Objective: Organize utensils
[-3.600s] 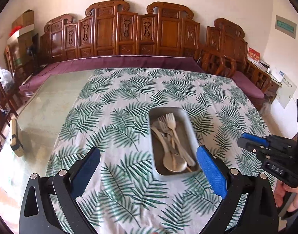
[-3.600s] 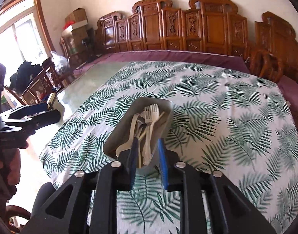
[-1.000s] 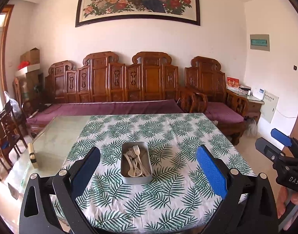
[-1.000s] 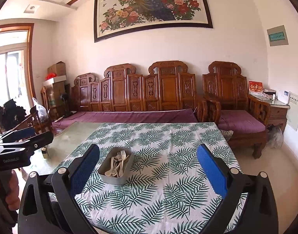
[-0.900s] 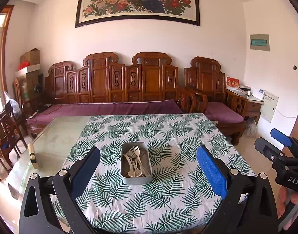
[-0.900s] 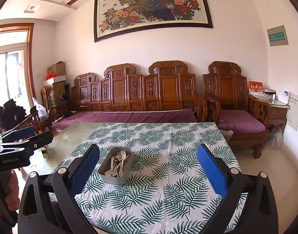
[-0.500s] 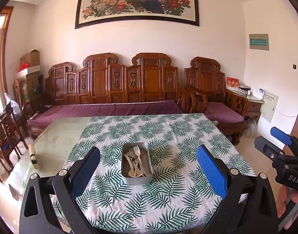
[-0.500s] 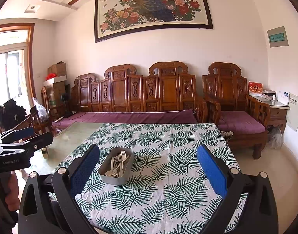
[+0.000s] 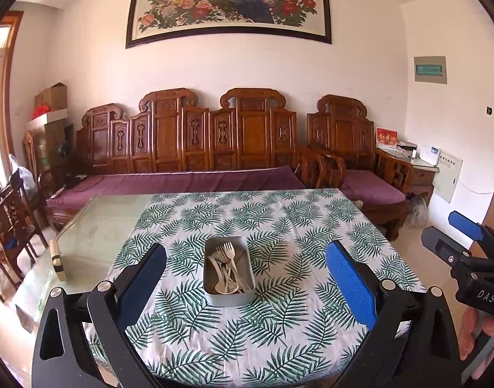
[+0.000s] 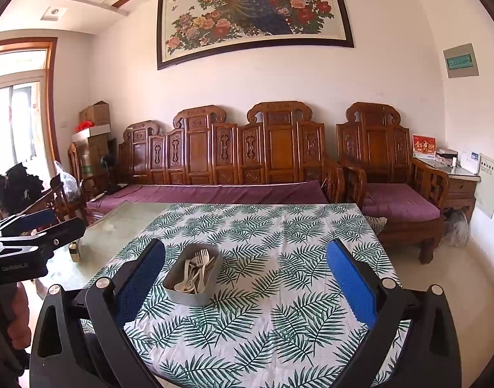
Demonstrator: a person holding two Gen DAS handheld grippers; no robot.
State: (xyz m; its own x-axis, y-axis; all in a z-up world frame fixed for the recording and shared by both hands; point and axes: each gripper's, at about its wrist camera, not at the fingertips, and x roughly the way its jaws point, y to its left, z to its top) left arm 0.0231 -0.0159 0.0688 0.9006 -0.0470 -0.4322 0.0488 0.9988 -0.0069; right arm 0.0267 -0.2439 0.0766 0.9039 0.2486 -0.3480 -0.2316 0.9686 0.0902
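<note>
A grey metal tray sits on the leaf-print tablecloth, holding several pale plastic forks and spoons. My left gripper is open and empty, held back from the table's near edge with the tray between its blue pads in the view. My right gripper is open and empty too, also well back from the table, with the tray just right of its left pad. Each gripper shows at the side of the other's view, the right gripper and the left gripper.
The cloth covers the right part of a glass-topped table; a small block stands near its left edge. A carved wooden sofa with purple cushions runs behind, an armchair at right, dark chairs at left.
3.6 s ago both grippers were close over the tray, the right one nearly shut by it; now both are far back and open. Over the last second, almost nothing moved.
</note>
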